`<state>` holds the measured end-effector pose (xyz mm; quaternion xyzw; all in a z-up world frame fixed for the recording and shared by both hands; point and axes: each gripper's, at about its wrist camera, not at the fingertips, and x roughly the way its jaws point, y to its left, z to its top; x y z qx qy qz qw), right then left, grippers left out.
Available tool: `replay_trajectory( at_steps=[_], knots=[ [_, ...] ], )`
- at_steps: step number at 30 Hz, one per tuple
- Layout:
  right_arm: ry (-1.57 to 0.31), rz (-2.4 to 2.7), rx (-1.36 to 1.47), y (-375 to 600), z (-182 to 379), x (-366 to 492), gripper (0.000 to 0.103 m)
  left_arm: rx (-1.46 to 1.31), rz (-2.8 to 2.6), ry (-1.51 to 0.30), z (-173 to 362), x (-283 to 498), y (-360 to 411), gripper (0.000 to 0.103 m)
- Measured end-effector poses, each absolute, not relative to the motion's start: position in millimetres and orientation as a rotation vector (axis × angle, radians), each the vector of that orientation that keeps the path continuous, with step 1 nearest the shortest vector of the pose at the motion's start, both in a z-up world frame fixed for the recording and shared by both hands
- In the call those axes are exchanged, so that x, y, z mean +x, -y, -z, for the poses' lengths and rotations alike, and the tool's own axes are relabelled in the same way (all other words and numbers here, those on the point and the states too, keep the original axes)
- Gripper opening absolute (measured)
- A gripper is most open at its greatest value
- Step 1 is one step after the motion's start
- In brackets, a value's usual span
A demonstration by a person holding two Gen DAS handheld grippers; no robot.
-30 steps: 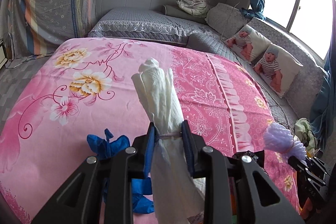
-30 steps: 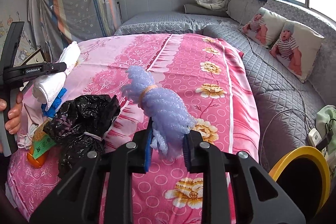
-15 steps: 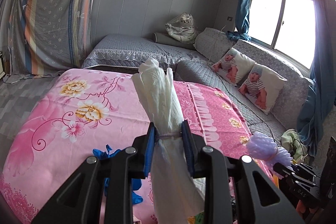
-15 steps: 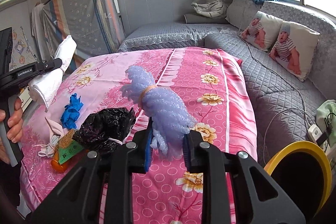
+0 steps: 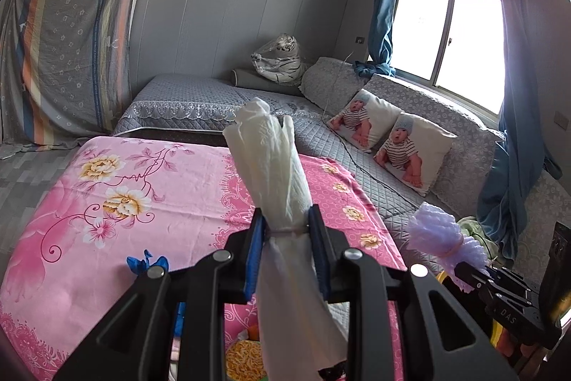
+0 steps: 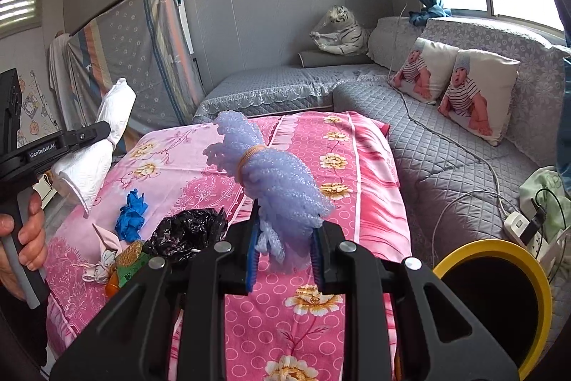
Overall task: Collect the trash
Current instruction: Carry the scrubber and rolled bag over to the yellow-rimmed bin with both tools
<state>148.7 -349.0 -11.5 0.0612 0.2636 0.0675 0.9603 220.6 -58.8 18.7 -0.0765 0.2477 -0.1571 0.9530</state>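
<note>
Both raised: left gripper (image 5: 287,231) pinching paper roll (image 5: 271,166), right gripper (image 6: 285,238) foam bundle (image 6: 278,174).

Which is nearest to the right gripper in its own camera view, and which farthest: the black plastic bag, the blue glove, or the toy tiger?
From the right gripper:
1. Black plastic bag, just left of it on the pink bedspread.
2. Blue glove, farther left on the spread.
3. Toy tiger, far back against the wall.

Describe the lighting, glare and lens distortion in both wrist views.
Left wrist view: the window is blown out to white, the walls bow under fisheye, and the white paper bundle stays sharp. Right wrist view: softer daylight, glare only at the top right, dark vignetted corners, and the purple foam bundle stays crisp.
</note>
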Motion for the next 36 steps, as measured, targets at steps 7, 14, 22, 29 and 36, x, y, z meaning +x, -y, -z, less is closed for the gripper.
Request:
replay_trajectory(
  at_steps=[7,14,22,29,36],
  knots=[
    [-0.492,-0.096,0.138,362,1,133,0.022,-0.136,0.372,-0.493,-24,206,81,0.024],
    [-0.446,-0.052,0.162,380,-9,117,0.022,-0.108,0.417,-0.461,-31,190,105,0.024],
    [-0.412,0.051,0.219,424,-12,96,0.022,-0.064,0.509,-0.469,-31,181,149,0.024],
    [-0.405,0.156,0.263,467,-5,78,0.022,-0.033,0.603,-0.480,-25,174,197,0.024],
    [-0.408,0.245,0.316,504,6,58,0.022,0.002,0.686,-0.505,-18,172,240,0.024]
  ],
)
